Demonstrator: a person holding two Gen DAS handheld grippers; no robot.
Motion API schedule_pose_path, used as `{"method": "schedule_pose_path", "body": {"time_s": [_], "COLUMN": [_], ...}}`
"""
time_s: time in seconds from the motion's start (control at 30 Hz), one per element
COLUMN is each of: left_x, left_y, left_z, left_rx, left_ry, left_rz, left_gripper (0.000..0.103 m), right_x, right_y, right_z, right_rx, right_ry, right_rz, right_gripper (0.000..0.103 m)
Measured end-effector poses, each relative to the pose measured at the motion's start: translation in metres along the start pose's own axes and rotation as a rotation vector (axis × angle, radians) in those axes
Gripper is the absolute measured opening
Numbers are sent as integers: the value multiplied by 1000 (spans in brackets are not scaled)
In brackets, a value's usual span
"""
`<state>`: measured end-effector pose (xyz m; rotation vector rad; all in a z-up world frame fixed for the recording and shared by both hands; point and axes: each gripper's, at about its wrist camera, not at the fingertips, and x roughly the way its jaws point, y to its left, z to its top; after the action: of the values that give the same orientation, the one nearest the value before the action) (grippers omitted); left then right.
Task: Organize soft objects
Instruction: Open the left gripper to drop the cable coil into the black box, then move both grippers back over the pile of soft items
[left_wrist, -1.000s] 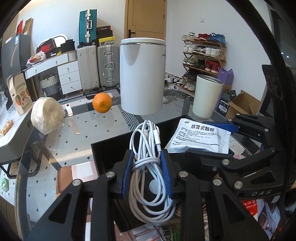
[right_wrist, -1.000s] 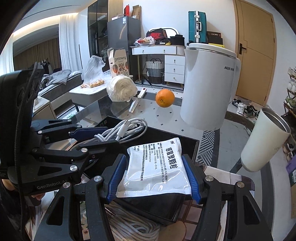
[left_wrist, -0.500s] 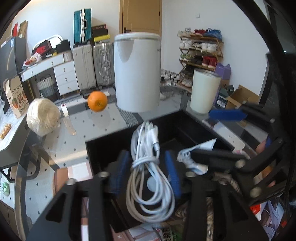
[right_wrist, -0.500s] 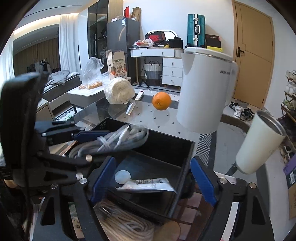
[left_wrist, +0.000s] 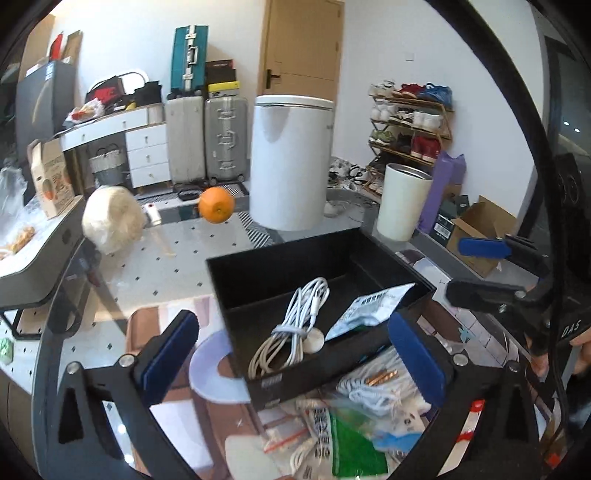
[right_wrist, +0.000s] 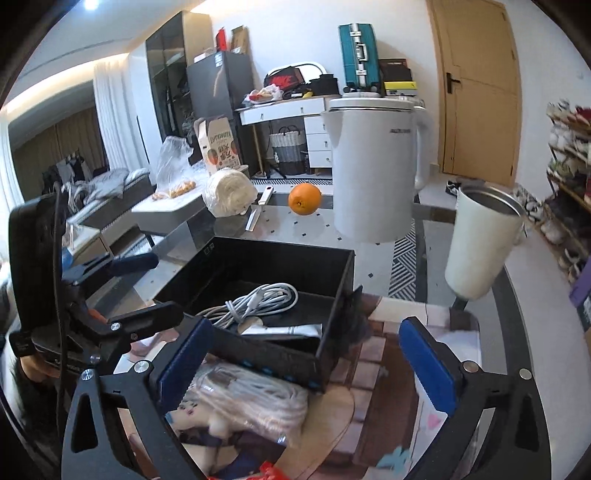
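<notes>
Holding both grippers just short of the open black rectangular box (left_wrist: 280, 266), you have nothing clamped in either one. Your left gripper (left_wrist: 291, 350) has just been opening and its blue-padded jaws now stand spread wide, one to each side of the box's near wall, with nothing pressed between them. Your right gripper (right_wrist: 314, 363) has likewise just been opening — its jaws are fully spread over the box's near corner, empty.

Inside the box lies the coiled white charging cable (left_wrist: 295, 325), bundled with a wrap around its middle, and beside it, toward the right wall in the left-wrist view, the white printed sachet (left_wrist: 373, 306) leans tilted against the box's side. A small round white disc (left_wrist: 313, 341) sits touching the cable's lower loops.

In front of the box, on the glass worktop (left_wrist: 155, 273), a heap of other soft items waits: a bundle of white rope (right_wrist: 255, 398) and a green-and-white plastic packet (left_wrist: 332, 443). Beyond the box stand a tall white electric kettle (right_wrist: 373, 170), a white insulated tumbler (right_wrist: 480, 240), an orange (right_wrist: 304, 199) and a cream-coloured wrapped bundle (right_wrist: 231, 192) — all well apart from your jaws.
</notes>
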<state>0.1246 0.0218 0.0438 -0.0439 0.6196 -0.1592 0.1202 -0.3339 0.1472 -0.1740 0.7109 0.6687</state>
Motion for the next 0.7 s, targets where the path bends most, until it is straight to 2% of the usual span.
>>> {"method": "schedule_pose_path", "body": {"time_s": [0.13,0.47,0.7], "left_x": [-14,-51,-61], "left_y": [1,-6,-18], "left_z": [-10,-37,-59], "left_rx": [-22,-54,3], "left_ry": [-12,-55,-32], "left_rz": [24,86,103], "left_gripper": [103,103,103], "right_x": [-15,-49,-59], "right_y": [-1,0,3], "right_z": [-10,-37,-55], "right_rx": [42,30,19], "right_ry": [-6,15,55], "right_rz": [-2,-34,-21], "right_gripper": [102,102,102]}}
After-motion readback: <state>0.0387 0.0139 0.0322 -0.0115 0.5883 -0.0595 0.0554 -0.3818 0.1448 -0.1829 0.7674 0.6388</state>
